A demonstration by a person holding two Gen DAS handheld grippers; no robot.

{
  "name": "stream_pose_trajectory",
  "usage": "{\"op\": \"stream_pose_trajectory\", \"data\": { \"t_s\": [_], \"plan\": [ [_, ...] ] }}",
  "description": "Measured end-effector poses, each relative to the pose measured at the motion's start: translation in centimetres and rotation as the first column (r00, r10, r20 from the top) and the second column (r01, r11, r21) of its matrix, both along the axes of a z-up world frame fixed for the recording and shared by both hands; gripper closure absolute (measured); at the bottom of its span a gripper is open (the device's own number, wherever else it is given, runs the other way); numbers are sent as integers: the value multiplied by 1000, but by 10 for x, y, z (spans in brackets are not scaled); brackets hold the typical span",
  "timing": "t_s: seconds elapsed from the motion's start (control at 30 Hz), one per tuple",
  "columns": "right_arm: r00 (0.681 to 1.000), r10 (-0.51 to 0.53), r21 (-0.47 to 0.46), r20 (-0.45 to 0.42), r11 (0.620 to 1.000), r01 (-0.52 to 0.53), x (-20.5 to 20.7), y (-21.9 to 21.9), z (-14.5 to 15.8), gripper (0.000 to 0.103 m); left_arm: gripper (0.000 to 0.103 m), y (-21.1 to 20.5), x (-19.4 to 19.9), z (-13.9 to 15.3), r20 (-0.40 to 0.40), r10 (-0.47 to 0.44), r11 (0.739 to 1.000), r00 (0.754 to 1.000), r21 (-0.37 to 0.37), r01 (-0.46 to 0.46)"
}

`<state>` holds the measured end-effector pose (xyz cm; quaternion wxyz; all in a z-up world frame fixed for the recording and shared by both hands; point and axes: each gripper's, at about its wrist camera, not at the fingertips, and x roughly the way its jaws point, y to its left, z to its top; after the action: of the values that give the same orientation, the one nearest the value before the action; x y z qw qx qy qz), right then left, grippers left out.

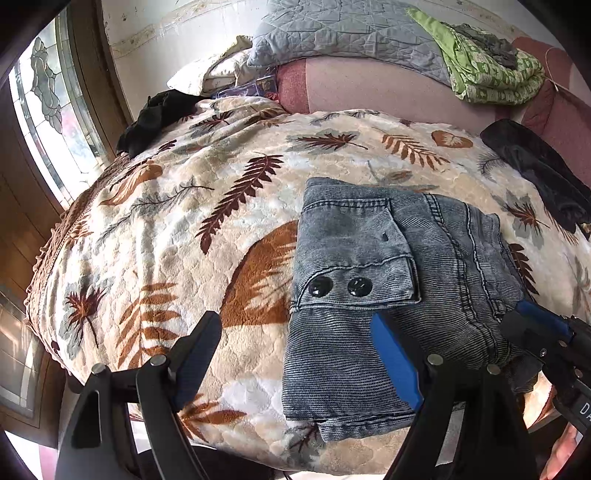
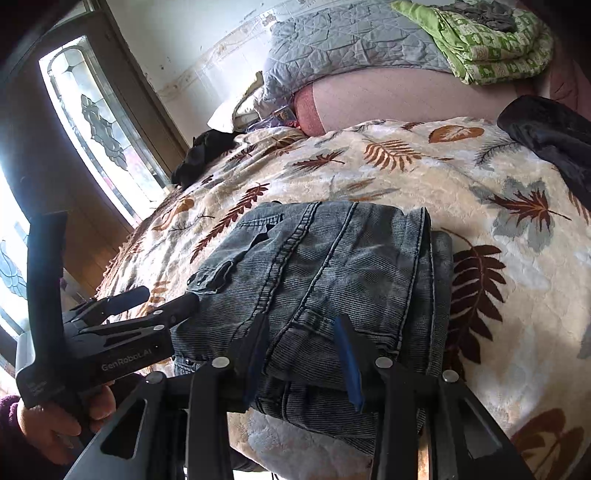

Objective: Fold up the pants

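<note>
The grey-blue denim pants (image 1: 373, 295) lie folded into a compact bundle on the leaf-patterned blanket (image 1: 177, 229), cargo pocket with two black snaps facing up. My left gripper (image 1: 295, 350) is open, its right finger over the pants' near left part, its left finger over the blanket. It also shows in the right wrist view (image 2: 162, 301), at the bundle's left edge. My right gripper (image 2: 303, 350) is open, its fingers astride the near edge of the pants (image 2: 332, 273). It shows at the right in the left wrist view (image 1: 532, 317).
A black garment (image 1: 539, 173) lies on the blanket at the right, another black garment (image 1: 155, 118) at the far left. A grey quilt (image 1: 347, 33) and a green folded cloth (image 1: 487, 70) sit at the back. A window (image 1: 48, 110) is at the left.
</note>
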<state>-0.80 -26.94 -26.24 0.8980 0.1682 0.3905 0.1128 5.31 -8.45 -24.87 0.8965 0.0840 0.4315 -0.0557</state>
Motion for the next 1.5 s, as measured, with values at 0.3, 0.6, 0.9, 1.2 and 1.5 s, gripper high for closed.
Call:
{"op": "stream_pose_trajectory", "data": {
  "t_s": [0.3, 0.6, 0.9, 1.2, 1.5],
  "plan": [
    [997, 18, 2, -78, 1000, -18, 6, 1, -21, 62, 19, 3, 3, -17, -19, 10, 1000, 1000, -23, -10],
    [996, 34, 24, -84, 999, -32, 7, -1, -26, 62, 11, 8, 10, -29, -22, 36, 998, 999, -52, -37],
    [997, 49, 15, -67, 999, -48, 5, 0, -29, 62, 5, 9, 17, -36, -15, 53, 997, 998, -60, -54],
    [996, 61, 17, -61, 998, -60, 6, -1, -27, 62, 0, 12, 21, -39, -34, 65, 995, 997, -74, -68],
    [996, -3, -21, 85, 1000, 5, -3, -3, 4, 62, 0, 16, 6, 15, 79, 57, 998, 995, -41, -54]
  ]
}}
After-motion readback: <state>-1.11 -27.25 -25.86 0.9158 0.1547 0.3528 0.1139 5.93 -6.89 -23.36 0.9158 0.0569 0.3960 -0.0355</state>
